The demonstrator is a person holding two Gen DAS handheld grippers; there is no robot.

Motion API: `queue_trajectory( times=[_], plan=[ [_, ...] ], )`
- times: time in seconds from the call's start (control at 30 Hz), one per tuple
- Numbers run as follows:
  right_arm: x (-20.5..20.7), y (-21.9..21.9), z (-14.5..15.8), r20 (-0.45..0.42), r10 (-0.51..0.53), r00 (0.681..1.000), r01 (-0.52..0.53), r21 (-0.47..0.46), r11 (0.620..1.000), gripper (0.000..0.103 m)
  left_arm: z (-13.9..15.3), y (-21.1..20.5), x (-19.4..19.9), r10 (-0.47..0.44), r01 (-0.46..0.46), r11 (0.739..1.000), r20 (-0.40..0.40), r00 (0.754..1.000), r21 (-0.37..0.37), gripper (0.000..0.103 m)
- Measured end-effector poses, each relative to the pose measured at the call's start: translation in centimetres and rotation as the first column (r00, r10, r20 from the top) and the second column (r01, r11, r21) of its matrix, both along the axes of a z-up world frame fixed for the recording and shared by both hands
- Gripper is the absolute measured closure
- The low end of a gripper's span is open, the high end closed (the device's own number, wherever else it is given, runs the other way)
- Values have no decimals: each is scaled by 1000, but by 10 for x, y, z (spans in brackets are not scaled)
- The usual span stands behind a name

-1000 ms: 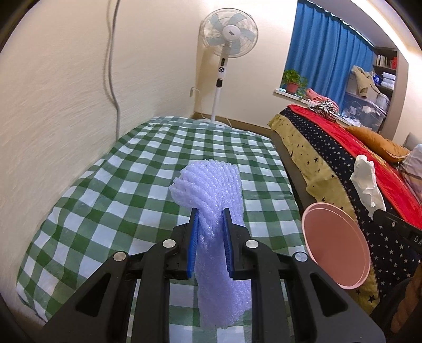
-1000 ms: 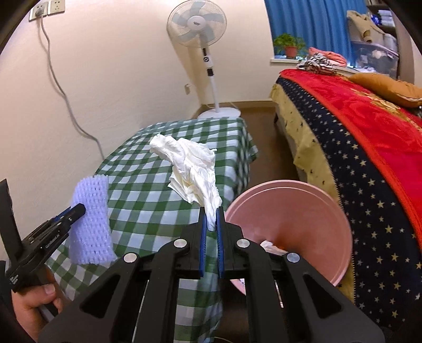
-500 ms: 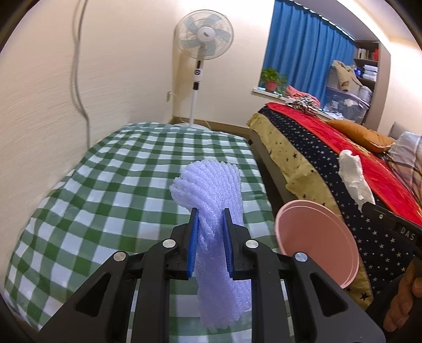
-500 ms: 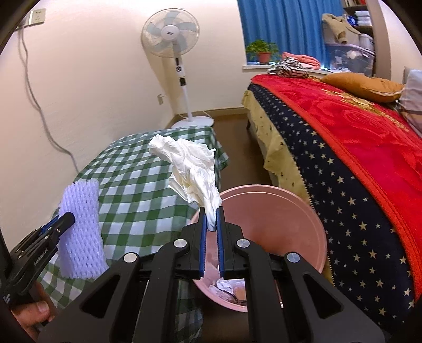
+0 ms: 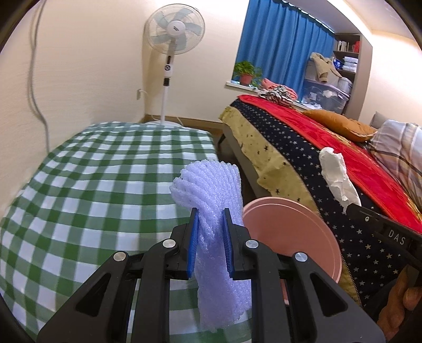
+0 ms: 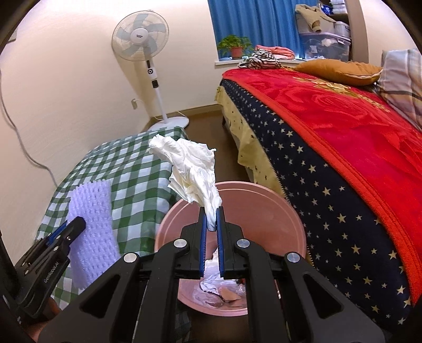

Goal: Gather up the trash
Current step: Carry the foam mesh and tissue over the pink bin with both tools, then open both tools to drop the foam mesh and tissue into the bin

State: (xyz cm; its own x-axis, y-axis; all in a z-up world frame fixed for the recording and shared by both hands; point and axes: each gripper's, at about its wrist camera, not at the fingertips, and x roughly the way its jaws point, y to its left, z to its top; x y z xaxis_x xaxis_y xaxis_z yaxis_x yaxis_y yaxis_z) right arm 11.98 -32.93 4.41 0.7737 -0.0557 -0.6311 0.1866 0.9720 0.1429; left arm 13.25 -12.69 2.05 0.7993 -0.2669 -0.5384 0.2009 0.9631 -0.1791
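Two grippers: left (image 5: 210, 224), right (image 6: 211, 224). One foam net (image 5: 219, 211), one tissue wad (image 6: 192, 171), one pink bin (image 6: 277, 211). One fan (image 5: 175, 34), one potted plant (image 5: 246, 72), one orange cushion (image 6: 337, 70), one checked table (image 5: 105, 184), one bed (image 6: 356, 132).

Warm, even indoor light fills both views, brightest along the ceiling strip (image 5: 369, 25) at the upper right of the left wrist view, and the cream wall (image 5: 87, 66) shows no harsh glare. Shadows are soft, darkest on the floor beside the bed (image 6: 343, 137). Fisheye distortion bends the wall and bed edges and leaves black corners; the checked cloth (image 5: 79, 190) smears slightly, while the centres stay sharp.
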Motion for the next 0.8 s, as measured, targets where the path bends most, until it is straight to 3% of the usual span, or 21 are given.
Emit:
queue_trajectory(
  times=[0.37, 0.63, 0.67, 0.73, 0.77, 0.8],
  plan=[
    [1, -13, -4, -10, -49, 999, 49, 1, 999, 95, -13, -26, 17, -60, 58, 997, -27, 998, -50, 86],
    [1, -18, -5, -15, -74, 997, 74, -3, 997, 92, -25, -51, 29, -172, 166, 982, -59, 983, -90, 82],
    [1, -20, -5, -14, -81, 997, 81, 1, 997, 90, -27, -55, 30, -196, 189, 977, -67, 978, -99, 78],
    [0, -22, -5, -13, -99, 995, 99, 11, 995, 70, -30, -57, 33, -211, 203, 973, -75, 975, -107, 53],
    [-1, -25, -5, -10, -109, 994, 109, 15, 994, 58, -31, -58, 33, -208, 199, 974, -77, 975, -107, 53],
    [-2, -27, -5, -7, -122, 993, 122, 17, 992, 55, -33, -57, 34, -205, 195, 974, -85, 975, -111, 53]
  ],
)
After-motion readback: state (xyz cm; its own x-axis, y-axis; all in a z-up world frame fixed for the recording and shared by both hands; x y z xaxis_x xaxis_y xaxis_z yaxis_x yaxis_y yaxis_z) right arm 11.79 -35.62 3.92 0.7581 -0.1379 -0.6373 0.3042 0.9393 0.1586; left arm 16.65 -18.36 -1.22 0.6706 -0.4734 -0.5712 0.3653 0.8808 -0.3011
